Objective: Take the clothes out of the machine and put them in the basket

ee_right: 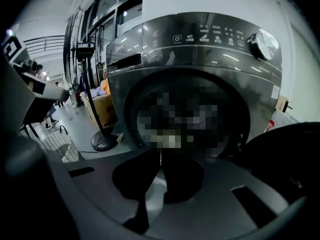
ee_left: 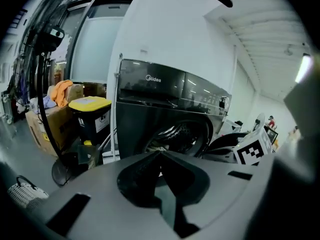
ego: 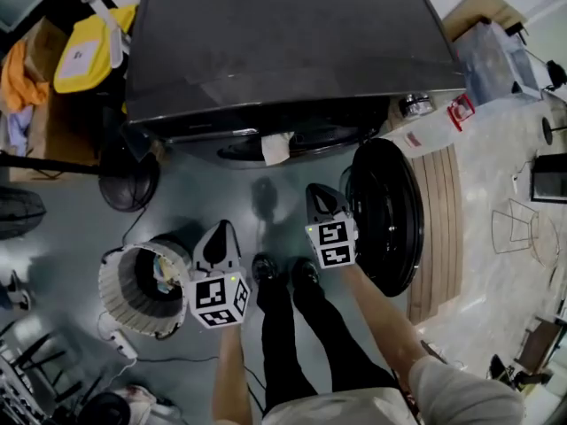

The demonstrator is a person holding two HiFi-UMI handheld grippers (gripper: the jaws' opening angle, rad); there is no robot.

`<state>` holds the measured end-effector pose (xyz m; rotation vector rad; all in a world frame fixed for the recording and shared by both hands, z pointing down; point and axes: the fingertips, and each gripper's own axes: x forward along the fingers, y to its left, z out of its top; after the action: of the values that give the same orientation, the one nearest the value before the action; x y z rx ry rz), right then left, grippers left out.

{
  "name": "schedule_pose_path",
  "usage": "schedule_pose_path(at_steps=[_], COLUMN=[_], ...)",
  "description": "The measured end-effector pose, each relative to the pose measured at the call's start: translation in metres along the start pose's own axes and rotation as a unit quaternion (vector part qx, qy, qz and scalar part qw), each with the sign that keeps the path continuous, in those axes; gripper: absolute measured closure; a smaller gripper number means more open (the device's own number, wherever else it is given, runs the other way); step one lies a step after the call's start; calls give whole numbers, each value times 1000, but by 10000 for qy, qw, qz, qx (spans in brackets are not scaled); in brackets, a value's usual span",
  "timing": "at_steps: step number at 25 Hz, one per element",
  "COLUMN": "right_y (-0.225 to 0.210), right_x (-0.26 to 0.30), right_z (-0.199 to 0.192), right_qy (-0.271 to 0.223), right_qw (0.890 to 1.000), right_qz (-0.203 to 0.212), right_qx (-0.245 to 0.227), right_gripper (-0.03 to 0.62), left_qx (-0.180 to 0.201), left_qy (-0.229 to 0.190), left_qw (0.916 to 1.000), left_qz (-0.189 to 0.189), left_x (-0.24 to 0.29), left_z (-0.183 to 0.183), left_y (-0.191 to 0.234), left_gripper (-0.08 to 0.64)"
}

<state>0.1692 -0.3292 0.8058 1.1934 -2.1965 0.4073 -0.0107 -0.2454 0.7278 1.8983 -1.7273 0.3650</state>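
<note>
Head view, looking steeply down at a person standing before a dark front-loading washing machine (ego: 283, 51), which fills the far side of the scene. Its round door (ego: 385, 215) stands open, swung to the right. A pale piece of clothing (ego: 275, 148) hangs over the lip of the drum opening, and more laundry shows inside the drum in the left gripper view (ee_left: 172, 136).

The white basket (ego: 115, 277) sits on the floor at near left, just beside the person's left foot, with some cloth (ego: 165, 274) already inside. It also appears at the left edge of the right gripper view (ee_right: 55, 144).

The left gripper (ego: 223, 226) (ee_left: 160, 152) is held above the basket's right rim, pointing towards the machine. Its jaws are closed tip to tip with nothing between them. The right gripper (ego: 315, 189) (ee_right: 160, 153) is held just left of the open door, facing the drum opening. Its jaws are likewise closed and empty. Neither gripper touches any clothing.

Far left of the machine: a yellow-lidded bin (ego: 84, 47), a cardboard box (ego: 44, 122) holding an orange cloth (ego: 22, 73), and a round black stand base (ego: 128, 180).
</note>
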Motion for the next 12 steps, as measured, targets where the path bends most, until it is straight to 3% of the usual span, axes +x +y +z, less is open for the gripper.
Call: schedule_pose_path(at_steps=[5,12], right_y=[7,-8], right_x=[35,104], right_z=[-4,-2], right_qy=[-90,-415], right_qw=[9997,9987], right_qz=[-152,-306], right_qx=[163,46], right_gripper=[568,566], left_qx=[164,345], left_qy=[-6,-425], left_qw=[9997,9980], left_qz=[-169,-325], left_x=[33,99], left_z=[-6,-10], left_y=[23,36], left_gripper=[541,541])
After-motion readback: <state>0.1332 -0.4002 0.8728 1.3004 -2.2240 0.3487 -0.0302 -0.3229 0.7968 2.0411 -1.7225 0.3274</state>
